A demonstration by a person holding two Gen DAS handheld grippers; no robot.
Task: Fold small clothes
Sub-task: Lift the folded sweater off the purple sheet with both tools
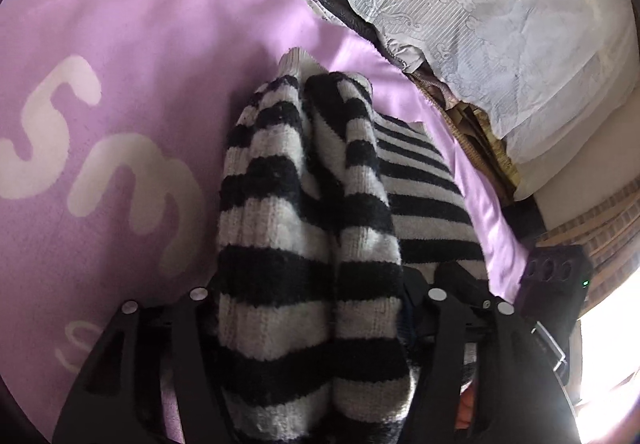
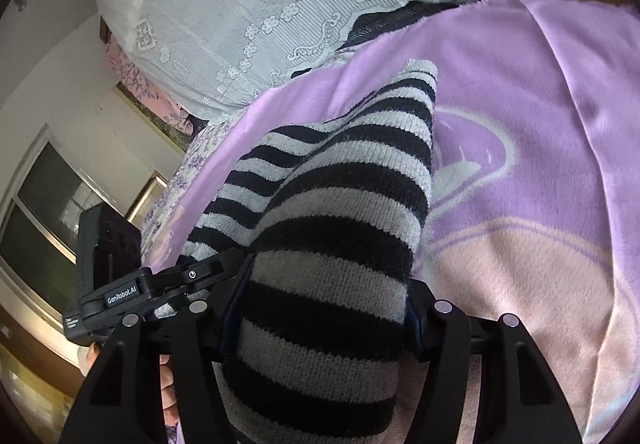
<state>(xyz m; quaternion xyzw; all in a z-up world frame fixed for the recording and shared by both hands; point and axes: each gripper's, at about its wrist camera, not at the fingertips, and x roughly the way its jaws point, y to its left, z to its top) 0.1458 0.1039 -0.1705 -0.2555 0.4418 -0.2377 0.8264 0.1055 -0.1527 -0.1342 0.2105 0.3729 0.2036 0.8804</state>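
A black-and-white striped knit garment (image 1: 304, 180) lies bunched over a purple blanket (image 1: 132, 44). My left gripper (image 1: 312, 308) is shut on the garment, whose thick folds fill the space between the fingers and run forward to a white ribbed cuff. My right gripper (image 2: 324, 320) is shut on another part of the same striped garment (image 2: 340, 204), which stretches ahead to a ribbed edge. The left gripper's body (image 2: 120, 284) shows at the left in the right wrist view, close beside it. The fingertips of both are hidden by the cloth.
The purple blanket (image 2: 540, 104) has white letters and a pink-and-white pattern. A white lace cover (image 1: 480, 4) lies over bedding behind it, also in the right wrist view (image 2: 240, 4). A window (image 2: 44, 212) and wall stand at the left.
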